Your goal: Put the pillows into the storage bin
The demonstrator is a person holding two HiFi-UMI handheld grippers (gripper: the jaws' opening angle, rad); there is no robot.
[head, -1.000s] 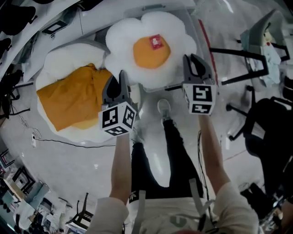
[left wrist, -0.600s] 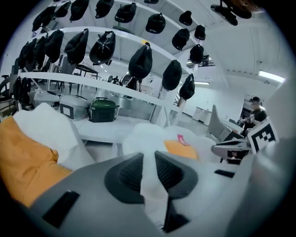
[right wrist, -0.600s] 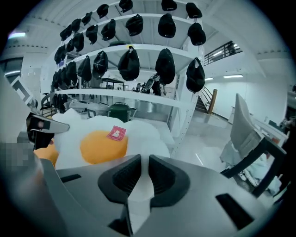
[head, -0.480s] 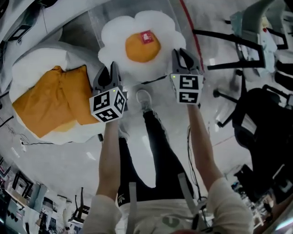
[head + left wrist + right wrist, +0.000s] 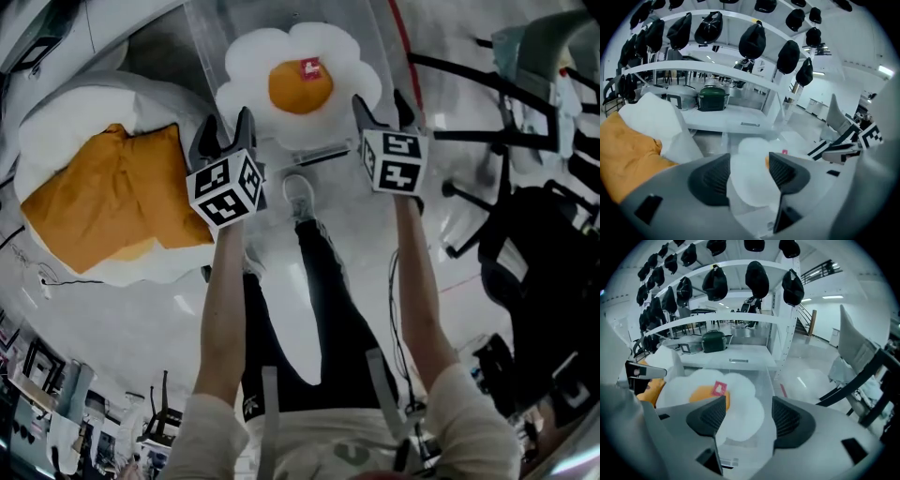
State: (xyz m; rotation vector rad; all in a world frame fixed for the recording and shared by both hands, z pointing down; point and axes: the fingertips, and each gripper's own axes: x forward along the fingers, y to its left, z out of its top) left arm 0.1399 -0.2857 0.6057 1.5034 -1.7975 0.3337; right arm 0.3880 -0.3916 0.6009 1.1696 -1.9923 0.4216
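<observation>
A white flower-shaped pillow (image 5: 298, 84) with an orange centre and a red tag lies inside the clear storage bin (image 5: 208, 42) at the top middle of the head view. My left gripper (image 5: 227, 127) hovers at the pillow's near left edge and my right gripper (image 5: 380, 100) at its near right edge. Both sets of jaws have just been opening and now stand wide, with nothing pressed between the pads. The pillow (image 5: 750, 154) shows beyond the left gripper (image 5: 747, 171). It also shows as the pillow (image 5: 740, 385) beyond the right gripper (image 5: 744, 416). A big white and orange egg-shaped pillow (image 5: 103, 197) lies on the floor at the left.
The person's legs and a white shoe (image 5: 298, 197) stand just in front of the bin. Black office chairs (image 5: 539, 253) crowd the right side. A white rack hung with black caps (image 5: 752, 40) and a green pot (image 5: 711, 98) stands behind the bin. A cable (image 5: 56, 279) runs over the floor.
Both grippers came down with the flower pillow held at its edges. Their jaws are now apart and the pillow rests in the bin.
</observation>
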